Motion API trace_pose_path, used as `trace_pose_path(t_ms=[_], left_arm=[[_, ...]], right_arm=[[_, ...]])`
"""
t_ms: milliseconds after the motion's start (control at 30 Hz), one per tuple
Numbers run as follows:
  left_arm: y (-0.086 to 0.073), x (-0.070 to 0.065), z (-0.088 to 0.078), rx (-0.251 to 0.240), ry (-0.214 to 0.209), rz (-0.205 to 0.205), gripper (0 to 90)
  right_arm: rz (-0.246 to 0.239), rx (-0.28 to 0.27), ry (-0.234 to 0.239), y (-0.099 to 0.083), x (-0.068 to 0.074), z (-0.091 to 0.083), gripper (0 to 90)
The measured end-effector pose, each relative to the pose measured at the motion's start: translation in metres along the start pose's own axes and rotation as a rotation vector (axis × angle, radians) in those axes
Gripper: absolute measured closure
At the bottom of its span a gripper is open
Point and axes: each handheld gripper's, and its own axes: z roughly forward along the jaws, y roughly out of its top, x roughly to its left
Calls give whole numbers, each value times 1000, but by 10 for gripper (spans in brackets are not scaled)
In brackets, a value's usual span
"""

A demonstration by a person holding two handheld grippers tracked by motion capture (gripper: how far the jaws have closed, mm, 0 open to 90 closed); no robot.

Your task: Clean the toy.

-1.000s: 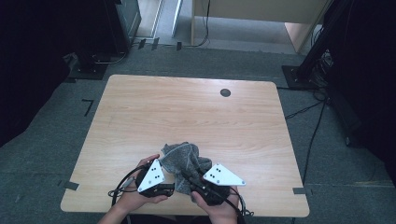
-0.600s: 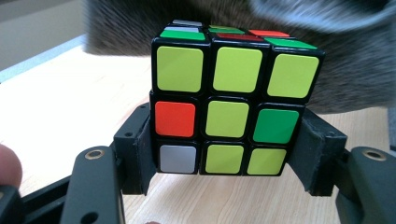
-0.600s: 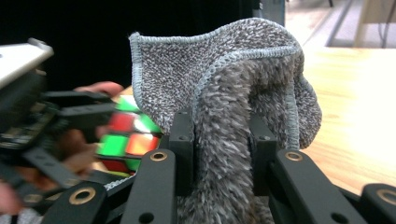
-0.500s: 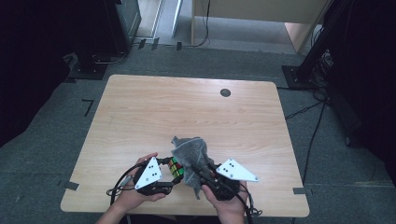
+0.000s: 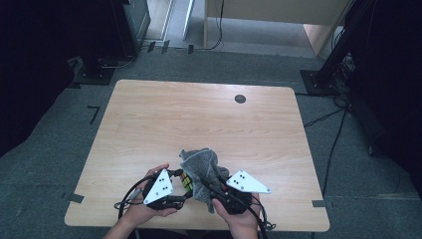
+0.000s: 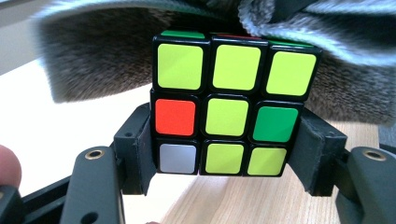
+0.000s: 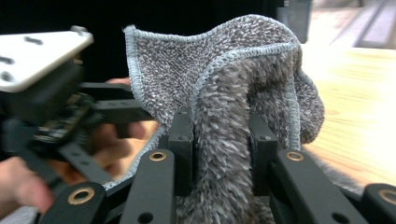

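Observation:
A colour puzzle cube (image 6: 227, 102) with a mostly yellow-green face sits between the jaws of my left gripper (image 6: 224, 154), which is shut on its lower rows. In the high view the cube (image 5: 187, 181) shows just right of the left gripper (image 5: 175, 191), near the table's front edge. A grey terry cloth (image 7: 229, 116) is bunched between the jaws of my right gripper (image 7: 223, 154), shut on its folds. The cloth (image 5: 200, 164) rises beside the cube and drapes over it, its underside (image 6: 102, 56) hanging above the cube. The right gripper (image 5: 219, 191) sits at the cloth's lower right.
The light wooden table (image 5: 199, 119) has a small dark round hole (image 5: 240, 98) at its far right. Black stands (image 5: 323, 74) and cables lie on the grey carpet around it. Tape marks (image 5: 75, 197) sit at the table's front corners.
The cloth, which lay over the cube between both grippers, has been pulled to the right and lifted by the right gripper, baring the cube. The left gripper has stayed put.

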Motion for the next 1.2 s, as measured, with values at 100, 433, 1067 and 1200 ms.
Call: trace_pose_path(t_ms=[100, 433, 1067, 1200], left_arm=[[1, 4, -4, -14, 7, -14, 338], [-2, 2, 0, 5, 5, -8, 338], [-2, -1, -1, 0, 3, 25, 339], [-2, -5, 2, 4, -12, 35, 339]], right_arm=[[20, -3, -21, 1, -7, -2, 702], [-2, -8, 44, 5, 15, -2, 702], [116, -6, -28, 3, -22, -9, 698], [81, -9, 50, 6, -2, -6, 693]])
